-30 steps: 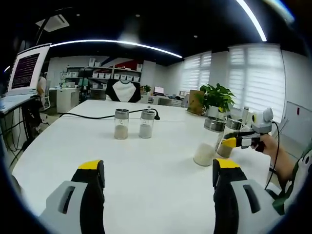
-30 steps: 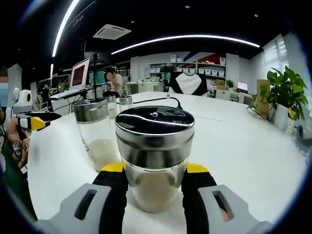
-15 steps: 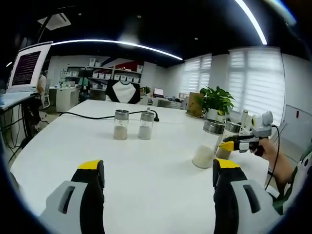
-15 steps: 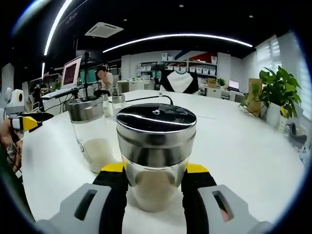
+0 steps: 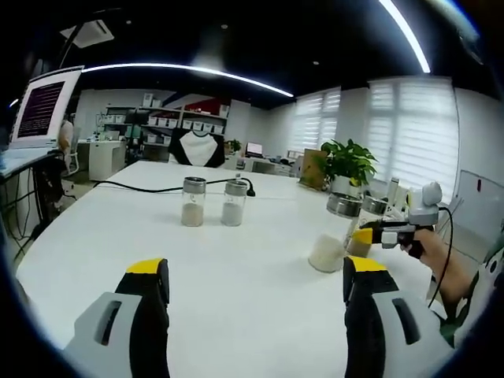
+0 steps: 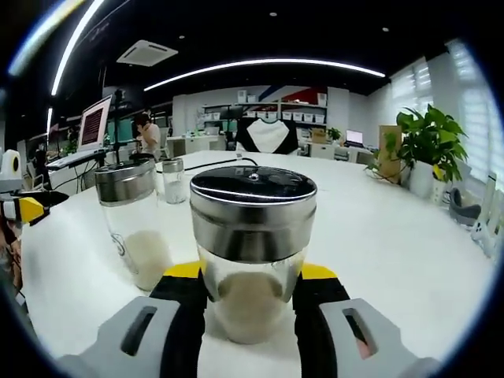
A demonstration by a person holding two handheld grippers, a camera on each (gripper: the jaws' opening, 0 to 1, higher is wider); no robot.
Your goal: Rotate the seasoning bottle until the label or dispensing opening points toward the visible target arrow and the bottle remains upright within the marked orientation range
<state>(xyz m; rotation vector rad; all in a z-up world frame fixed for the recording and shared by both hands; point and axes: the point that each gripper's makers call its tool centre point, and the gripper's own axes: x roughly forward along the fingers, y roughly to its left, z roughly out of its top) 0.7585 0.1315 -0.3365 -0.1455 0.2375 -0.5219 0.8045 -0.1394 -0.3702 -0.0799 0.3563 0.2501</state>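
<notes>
The bottle (image 6: 252, 252) stands upright on the tabletop (image 6: 394, 236), right between the jaws of your right gripper (image 6: 250, 295), which are clamped on its glass body below the steel cap. In the left gripper view you can see the same bottle (image 5: 361, 228) far off to the right, with your right gripper (image 5: 376, 234) on it.

What the coming turn depends on: the bottle's long axis runs straight up, square to the jaws' reach, so any rotation has to go around that vertical line. Roll your wrist and the bottle will likely tip rather than spin; swing the gripper around the axis instead, keeping the base flat on the tabletop.

No target arrow or orientation marks can be made out in either view, and the cap's opening is not clear either, so you cannot tell from here how far the turn has to go.

A second bottle (image 6: 134, 224) stands just beside the held one, on its left in the right gripper view. It may be clipped when the gripper sweeps that way. Two more bottles (image 5: 207, 201) stand well apart, farther up the tabletop.

Your left gripper (image 5: 252, 299) hangs above bare tabletop with its jaws wide apart, holding nothing, well away from the bottle. The right hand is the one placed for the work.
</notes>
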